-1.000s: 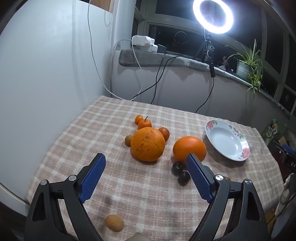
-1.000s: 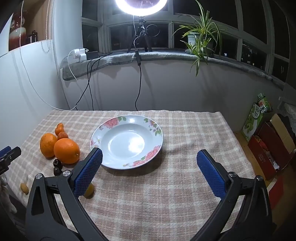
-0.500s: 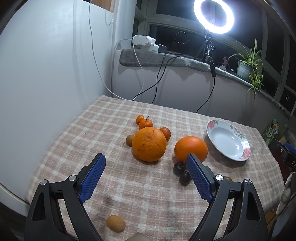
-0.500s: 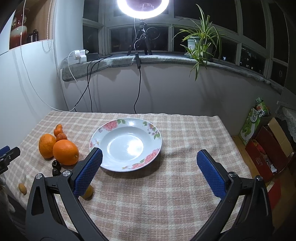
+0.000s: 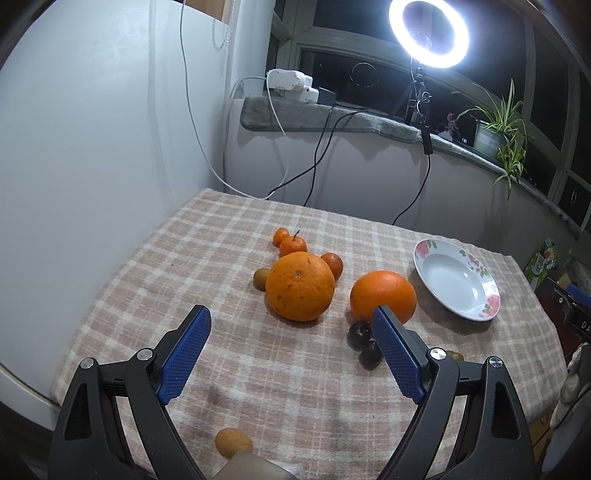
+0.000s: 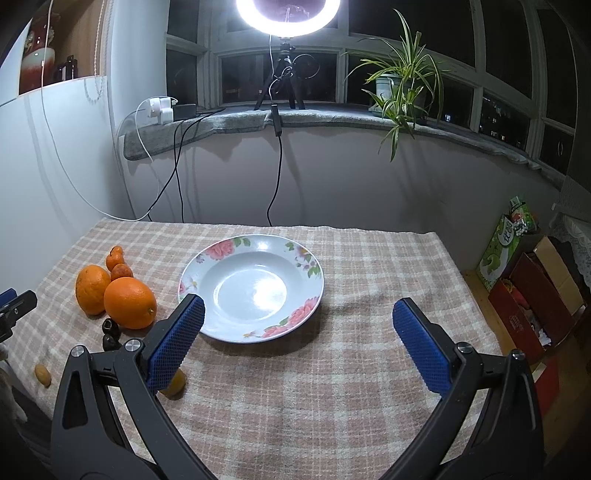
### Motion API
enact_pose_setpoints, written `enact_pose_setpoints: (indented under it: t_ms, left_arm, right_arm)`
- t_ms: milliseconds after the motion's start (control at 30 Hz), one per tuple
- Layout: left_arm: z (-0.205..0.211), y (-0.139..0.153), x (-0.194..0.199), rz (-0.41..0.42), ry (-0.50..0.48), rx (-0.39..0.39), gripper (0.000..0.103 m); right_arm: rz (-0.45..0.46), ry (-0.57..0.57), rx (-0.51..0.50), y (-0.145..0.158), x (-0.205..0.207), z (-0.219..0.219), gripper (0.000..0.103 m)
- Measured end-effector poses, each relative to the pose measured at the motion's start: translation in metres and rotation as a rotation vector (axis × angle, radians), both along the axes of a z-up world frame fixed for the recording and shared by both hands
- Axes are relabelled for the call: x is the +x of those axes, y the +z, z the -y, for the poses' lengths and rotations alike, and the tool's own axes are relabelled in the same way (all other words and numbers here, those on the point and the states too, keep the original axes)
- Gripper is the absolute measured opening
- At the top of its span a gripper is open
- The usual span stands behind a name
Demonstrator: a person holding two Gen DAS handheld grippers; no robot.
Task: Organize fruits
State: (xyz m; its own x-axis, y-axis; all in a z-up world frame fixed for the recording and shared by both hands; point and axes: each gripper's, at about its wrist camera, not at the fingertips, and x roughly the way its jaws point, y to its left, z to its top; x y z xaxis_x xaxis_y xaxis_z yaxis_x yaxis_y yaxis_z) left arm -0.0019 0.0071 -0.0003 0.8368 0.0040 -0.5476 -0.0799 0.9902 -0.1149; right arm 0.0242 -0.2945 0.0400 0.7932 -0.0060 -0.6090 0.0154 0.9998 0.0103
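Two big oranges [image 5: 299,286] [image 5: 383,297] lie on the checked cloth, with three small tangerines [image 5: 292,245] behind them, a small brown fruit [image 5: 261,277] at the left, and two dark fruits [image 5: 360,334] in front. A small yellow-brown fruit [image 5: 233,441] lies near the front edge. A white floral plate [image 6: 251,288] is empty; it also shows in the left wrist view [image 5: 456,284]. My left gripper [image 5: 291,354] is open above the cloth before the oranges. My right gripper [image 6: 295,343] is open before the plate; a small fruit [image 6: 173,384] sits behind its left finger.
A white panel [image 5: 92,147] bounds the table's left side. A windowsill [image 6: 295,118] behind holds a ring light [image 6: 288,14], cables and a potted plant [image 6: 395,81]. Boxes [image 6: 535,295] stand on the floor right of the table.
Both grippers have risen or drawn back slightly, so the fruit and plate sit a little lower and farther in view. Nothing on the table has moved.
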Motion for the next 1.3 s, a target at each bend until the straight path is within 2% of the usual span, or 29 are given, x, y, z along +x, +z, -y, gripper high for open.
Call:
enact_pose_setpoints:
  t_ms: [33, 533, 767, 833, 900, 1033, 1100, 1233, 1300]
  left_arm:
    - [0.001, -0.001, 0.000, -0.018, -0.003, -0.004, 0.089]
    - [-0.005, -0.004, -0.011, -0.020, 0.002, 0.007, 0.089]
    - [-0.015, -0.013, -0.025, -0.046, 0.005, 0.010, 0.085]
    - [-0.023, -0.019, -0.030, -0.067, 0.009, -0.005, 0.080]
    - [-0.029, -0.024, -0.036, -0.091, 0.014, -0.007, 0.074]
    - [-0.039, -0.037, -0.050, -0.145, 0.026, -0.005, 0.067]
    - [-0.041, -0.045, -0.053, -0.180, 0.021, -0.009, 0.059]
    - [-0.040, -0.057, -0.058, -0.271, 0.015, 0.013, 0.056]
    - [-0.040, -0.060, -0.057, -0.286, 0.018, 0.014, 0.055]
  right_arm:
    - [0.000, 0.000, 0.001, 0.000, 0.000, 0.000, 0.103]
    - [0.003, 0.029, -0.005, -0.002, -0.003, -0.009, 0.103]
    - [-0.012, 0.133, 0.030, -0.008, -0.005, -0.020, 0.103]
    - [-0.030, 0.181, 0.035, -0.012, -0.005, -0.027, 0.094]
    - [-0.060, 0.236, 0.044, -0.019, -0.004, -0.035, 0.090]
    - [-0.117, 0.320, 0.055, -0.032, -0.003, -0.050, 0.081]
    - [-0.145, 0.350, 0.058, -0.040, -0.002, -0.058, 0.076]
    - [-0.223, 0.410, 0.090, -0.058, 0.003, -0.070, 0.068]
    - [-0.250, 0.429, 0.093, -0.065, 0.004, -0.076, 0.064]
